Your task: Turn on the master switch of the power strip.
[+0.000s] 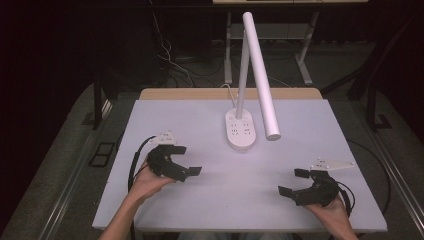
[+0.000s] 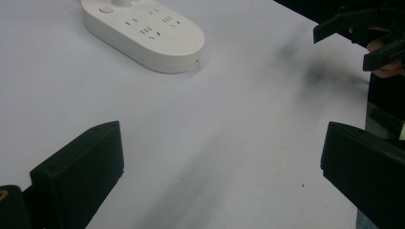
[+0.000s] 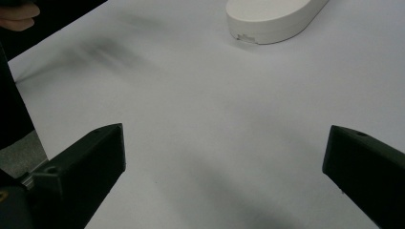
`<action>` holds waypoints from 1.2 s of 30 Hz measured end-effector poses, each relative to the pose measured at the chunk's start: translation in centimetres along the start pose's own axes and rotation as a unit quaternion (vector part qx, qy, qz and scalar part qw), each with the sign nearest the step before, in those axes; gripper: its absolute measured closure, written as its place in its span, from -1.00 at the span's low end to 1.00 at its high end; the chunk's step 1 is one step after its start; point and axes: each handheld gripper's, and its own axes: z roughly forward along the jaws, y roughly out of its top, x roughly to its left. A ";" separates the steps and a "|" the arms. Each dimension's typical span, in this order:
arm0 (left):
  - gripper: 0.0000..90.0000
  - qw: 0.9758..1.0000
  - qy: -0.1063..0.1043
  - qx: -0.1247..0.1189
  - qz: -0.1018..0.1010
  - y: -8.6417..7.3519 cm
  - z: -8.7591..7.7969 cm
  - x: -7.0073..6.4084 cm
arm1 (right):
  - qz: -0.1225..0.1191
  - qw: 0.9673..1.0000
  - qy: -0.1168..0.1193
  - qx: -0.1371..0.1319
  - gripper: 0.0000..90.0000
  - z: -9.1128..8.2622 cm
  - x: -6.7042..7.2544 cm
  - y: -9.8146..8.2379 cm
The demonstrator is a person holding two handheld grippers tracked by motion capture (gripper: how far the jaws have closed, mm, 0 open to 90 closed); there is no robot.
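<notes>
Both my tongs hover spread wide over the pale grey table [image 1: 210, 195], gripping nothing: left gripper [image 1: 187, 161], right gripper [image 1: 294, 182]. Between them, farther back, stands the white oval-based lamp with sockets [image 1: 242, 131].

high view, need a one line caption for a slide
Two open hand-held grippers, left and right, rest on a white table either side of a white desk lamp with sockets in its base.

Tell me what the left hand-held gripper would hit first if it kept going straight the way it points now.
The left hand-held gripper points to the right across the bare table. The lamp base lies off to one side of its line, so it would probably miss it; the right hand-held gripper lies farther ahead, though depth is unclear.
</notes>
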 end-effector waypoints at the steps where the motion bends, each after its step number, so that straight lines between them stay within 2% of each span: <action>1: -1.00 1.000 -0.001 0.004 0.002 0.4 0.2 0.1 | -0.001 1.000 0.000 0.000 -1.00 0.0 0.0 0.0; 20: -1.00 1.000 -0.004 0.025 0.015 2.9 1.3 0.8 | 0.002 1.000 0.003 -0.001 -1.00 -0.1 -0.1 0.0; 36: -0.98 0.999 0.002 0.038 0.019 5.1 2.5 2.7 | 0.002 1.000 0.002 0.002 -1.00 0.0 -0.1 0.0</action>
